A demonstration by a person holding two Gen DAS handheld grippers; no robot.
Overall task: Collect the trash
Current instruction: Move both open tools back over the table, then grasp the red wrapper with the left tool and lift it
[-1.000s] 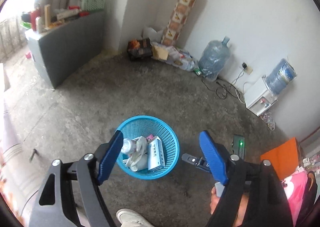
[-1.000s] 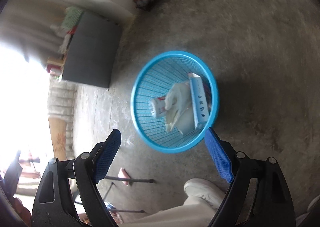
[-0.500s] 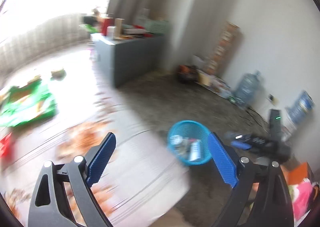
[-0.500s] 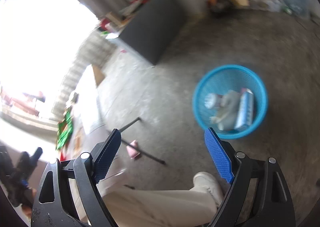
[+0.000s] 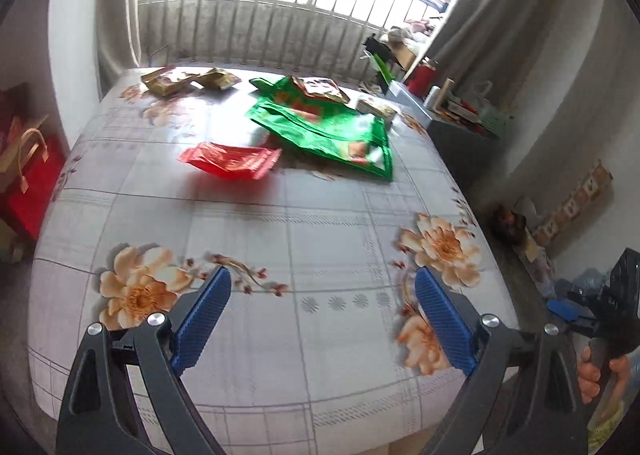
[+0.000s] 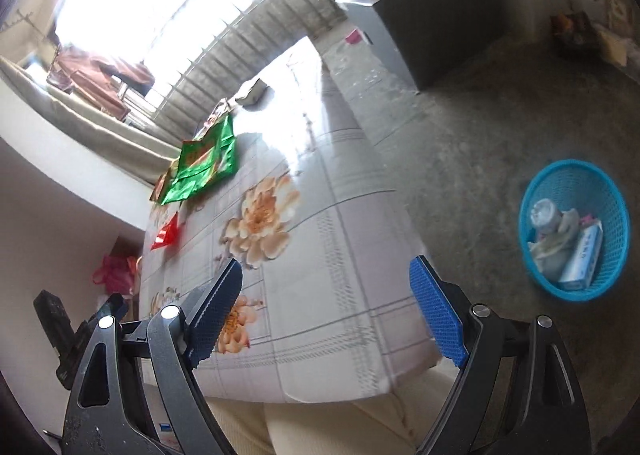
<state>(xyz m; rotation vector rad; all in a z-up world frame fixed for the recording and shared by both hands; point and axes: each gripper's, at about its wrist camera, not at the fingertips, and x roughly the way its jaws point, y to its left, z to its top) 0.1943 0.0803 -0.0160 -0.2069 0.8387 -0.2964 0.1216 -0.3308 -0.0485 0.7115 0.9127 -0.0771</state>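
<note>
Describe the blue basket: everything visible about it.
The blue basket shows only in the right wrist view. It is a round, open-topped bin of what looks like plastic mesh with a solid rim, standing upright on the bare concrete floor, apart from the table. It already holds trash: a clear plastic bottle, crumpled white paper and a white and blue box leaning against the wall. Neither gripper touches it.

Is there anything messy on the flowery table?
Yes. Empty-looking snack wrappers lie scattered on the table: a red wrapper, a crumpled green bag and brownish packets at the far end, not in the blue basket on the floor.
</note>
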